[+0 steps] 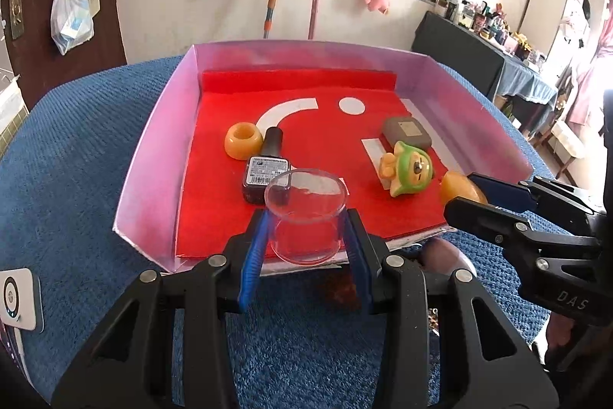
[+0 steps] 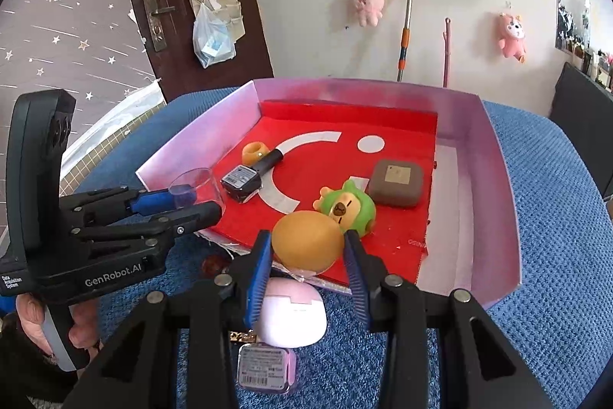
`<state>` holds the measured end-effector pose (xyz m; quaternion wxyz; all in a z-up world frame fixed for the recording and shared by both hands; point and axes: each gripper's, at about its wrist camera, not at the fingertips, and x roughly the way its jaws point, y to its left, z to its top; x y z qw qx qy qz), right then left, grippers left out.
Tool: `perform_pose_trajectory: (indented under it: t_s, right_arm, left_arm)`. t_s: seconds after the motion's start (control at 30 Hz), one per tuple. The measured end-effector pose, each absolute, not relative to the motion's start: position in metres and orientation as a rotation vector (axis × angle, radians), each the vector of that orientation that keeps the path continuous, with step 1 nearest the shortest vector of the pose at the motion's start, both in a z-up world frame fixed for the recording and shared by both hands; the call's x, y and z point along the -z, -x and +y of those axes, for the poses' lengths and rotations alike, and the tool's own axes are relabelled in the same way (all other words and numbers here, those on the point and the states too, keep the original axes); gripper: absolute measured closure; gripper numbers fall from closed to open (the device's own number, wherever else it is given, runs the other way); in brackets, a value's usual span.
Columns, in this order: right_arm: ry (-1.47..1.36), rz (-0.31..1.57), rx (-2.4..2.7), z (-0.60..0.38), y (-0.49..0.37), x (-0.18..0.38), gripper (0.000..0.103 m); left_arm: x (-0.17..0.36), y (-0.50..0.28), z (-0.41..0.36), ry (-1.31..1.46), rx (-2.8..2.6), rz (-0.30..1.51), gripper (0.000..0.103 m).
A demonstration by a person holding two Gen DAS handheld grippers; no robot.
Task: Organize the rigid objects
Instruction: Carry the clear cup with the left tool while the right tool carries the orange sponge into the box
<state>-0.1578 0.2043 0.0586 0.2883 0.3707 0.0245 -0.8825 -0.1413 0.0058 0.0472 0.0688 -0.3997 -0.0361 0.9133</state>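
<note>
Clamping a clear round cup (image 1: 304, 213), the left gripper (image 1: 306, 236) mirrors the right gripper (image 2: 308, 248), fingers squeezing a smooth orange egg (image 2: 306, 242)

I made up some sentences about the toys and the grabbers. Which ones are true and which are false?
1. The left gripper holds a clear plastic cup. True.
2. The right gripper is empty. False: it is shut on an orange egg-shaped toy.
3. The green toy figure lies inside the pink tray. True.
4. The dark nail polish bottle stands upright. False: it lies on its side on the red mat.
5. The brown square case sits on the blue cloth. False: it rests on the red mat inside the tray.
</note>
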Motion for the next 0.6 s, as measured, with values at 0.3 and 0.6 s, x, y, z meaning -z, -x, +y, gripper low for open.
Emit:
perform_pose_trajectory:
  t_s: [0.3,0.6]
  right_arm:
    - [-1.055,0.044,2.347,0.205,0.173,-0.047,0.063]
    - [-1.093,0.042,2.340,0.201,0.181,-0.039,0.063]
  left_arm:
    - [-0.036,0.156,0.008,1.271,-2.716,-0.097,0.065]
    - [-0.030,0.166,0.005,1.311,-2.697,-0.115,0.065]
